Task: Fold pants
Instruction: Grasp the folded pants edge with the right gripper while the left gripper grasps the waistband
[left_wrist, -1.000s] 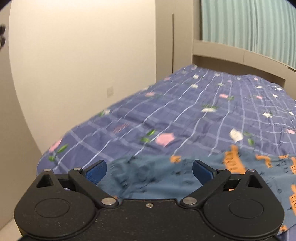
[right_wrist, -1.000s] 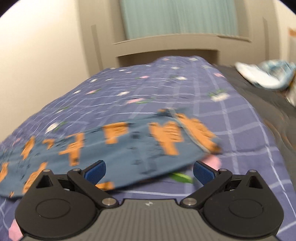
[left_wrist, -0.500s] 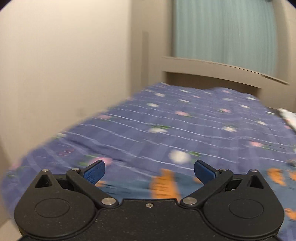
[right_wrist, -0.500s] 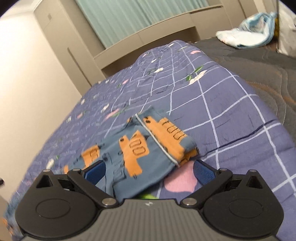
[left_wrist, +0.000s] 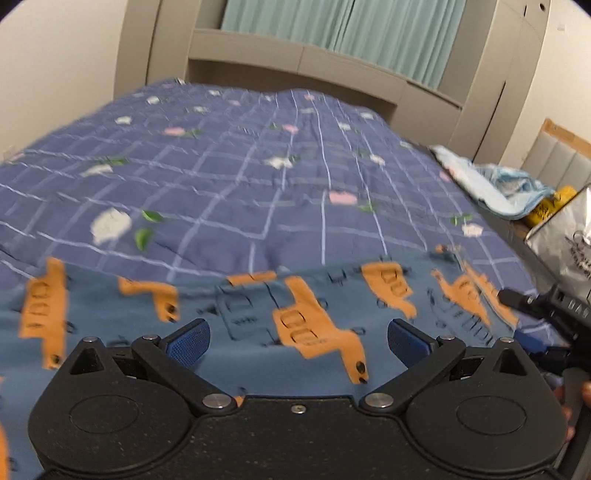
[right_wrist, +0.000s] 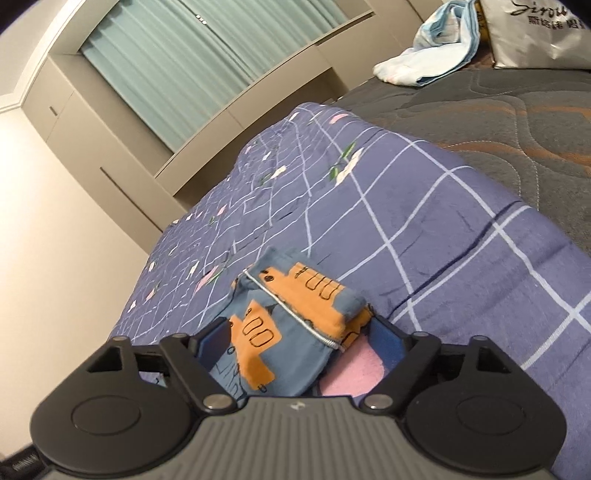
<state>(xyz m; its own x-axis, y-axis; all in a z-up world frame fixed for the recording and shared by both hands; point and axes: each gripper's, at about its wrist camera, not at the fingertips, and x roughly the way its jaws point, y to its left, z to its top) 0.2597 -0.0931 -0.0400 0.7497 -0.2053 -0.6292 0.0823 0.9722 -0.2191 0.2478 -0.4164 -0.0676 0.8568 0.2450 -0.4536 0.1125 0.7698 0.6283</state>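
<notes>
Blue pants (left_wrist: 236, 314) with orange vehicle prints lie spread across the near part of a purple checked quilt (left_wrist: 258, 177). My left gripper (left_wrist: 297, 338) is open and hovers over the middle of the pants, holding nothing. My right gripper (right_wrist: 299, 343) is open, its blue pads either side of the pants' end (right_wrist: 291, 314), where a white drawstring shows. The cloth lies between the jaws without being pinched. In the left wrist view the right gripper (left_wrist: 532, 306) shows at the right edge, by the pants' end.
A light blue cloth (left_wrist: 491, 184) and a silver bag (left_wrist: 565, 243) lie on the grey mattress (right_wrist: 498, 122) to the right. A beige headboard (left_wrist: 295, 62) and teal curtain (left_wrist: 351, 33) stand at the far end. A wall runs along the left.
My left gripper has swung right from the pants' left end to over their middle. My right gripper has tilted and closed in on the pants' right end, which now sits between its pads.
</notes>
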